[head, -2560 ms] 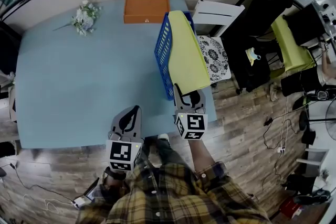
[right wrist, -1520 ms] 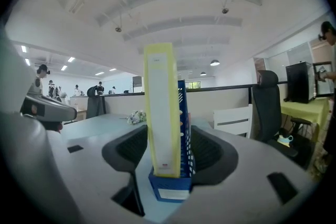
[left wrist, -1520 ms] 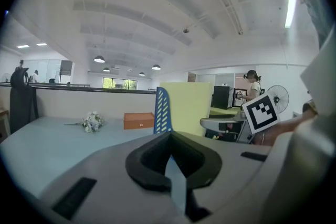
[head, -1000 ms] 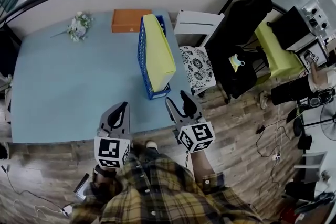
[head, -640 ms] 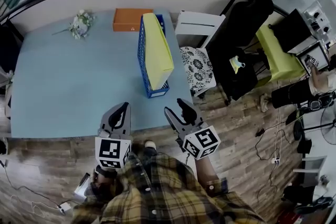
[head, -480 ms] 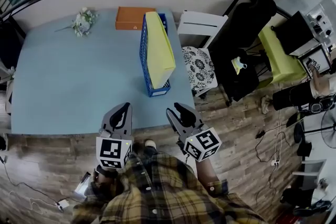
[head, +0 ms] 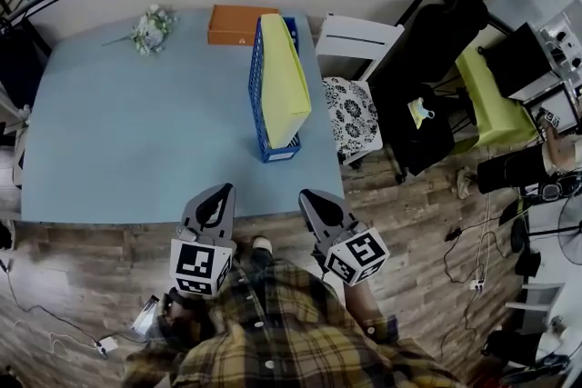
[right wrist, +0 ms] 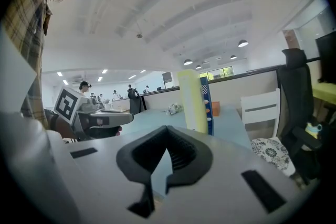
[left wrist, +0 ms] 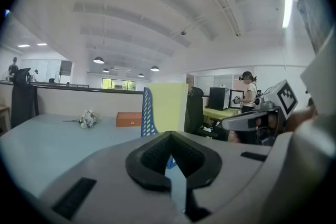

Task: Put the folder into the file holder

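The yellow folder (head: 285, 82) stands upright in the blue mesh file holder (head: 257, 95) near the table's right edge. Both grippers hover over the wooden floor just off the table's near edge, well short of the holder. My left gripper (head: 218, 194) is shut with nothing in it. My right gripper (head: 314, 198) is also shut and empty. In the left gripper view the folder (left wrist: 167, 105) and holder (left wrist: 146, 113) rise beyond the closed jaw tips (left wrist: 169, 136). In the right gripper view the folder (right wrist: 191, 102) and holder (right wrist: 206, 105) stand ahead of the closed jaws (right wrist: 168, 131).
An orange box (head: 240, 24) and a small bunch of flowers (head: 151, 29) lie at the far side of the light blue table (head: 136, 132). A white chair (head: 356, 36) with a patterned cushion (head: 350, 109) stands right of the table. Dark chairs and cables lie further right.
My right gripper's jaws have gone from open to shut, with nothing between them. Both grippers have drawn back slightly from the table edge. The folder stays in the holder.
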### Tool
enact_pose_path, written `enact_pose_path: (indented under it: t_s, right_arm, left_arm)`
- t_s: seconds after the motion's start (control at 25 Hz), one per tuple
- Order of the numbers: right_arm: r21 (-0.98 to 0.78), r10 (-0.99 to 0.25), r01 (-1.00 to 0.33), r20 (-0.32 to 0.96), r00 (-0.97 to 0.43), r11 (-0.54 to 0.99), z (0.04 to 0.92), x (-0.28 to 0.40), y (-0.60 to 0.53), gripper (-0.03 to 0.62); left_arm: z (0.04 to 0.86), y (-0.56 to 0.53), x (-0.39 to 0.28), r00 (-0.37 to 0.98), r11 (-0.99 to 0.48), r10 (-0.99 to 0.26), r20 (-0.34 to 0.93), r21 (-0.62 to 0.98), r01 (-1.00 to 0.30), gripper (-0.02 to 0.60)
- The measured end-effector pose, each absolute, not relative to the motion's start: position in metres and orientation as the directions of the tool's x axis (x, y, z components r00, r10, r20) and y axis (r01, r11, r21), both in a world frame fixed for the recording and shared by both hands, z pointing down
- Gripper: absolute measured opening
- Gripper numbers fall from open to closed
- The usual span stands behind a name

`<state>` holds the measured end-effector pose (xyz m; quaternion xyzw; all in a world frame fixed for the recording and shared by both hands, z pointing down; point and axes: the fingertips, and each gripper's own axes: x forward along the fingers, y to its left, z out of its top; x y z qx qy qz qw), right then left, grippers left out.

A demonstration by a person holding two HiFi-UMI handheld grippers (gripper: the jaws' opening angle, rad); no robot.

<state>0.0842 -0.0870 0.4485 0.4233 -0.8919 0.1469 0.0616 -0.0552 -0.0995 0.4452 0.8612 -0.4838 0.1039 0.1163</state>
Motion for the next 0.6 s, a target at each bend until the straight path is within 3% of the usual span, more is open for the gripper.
enact_pose_path:
  t_s: [0.6]
  right_arm:
    - [-0.234,-0.775,-0.802,0.213,-0.595,0.55,0.449,0.101,-0.096,0.002]
  left_arm:
    - [0.452,-0.1,-0.057,0.523,-0.518,-0.799,0.295,0.104,-0.849,-0.009]
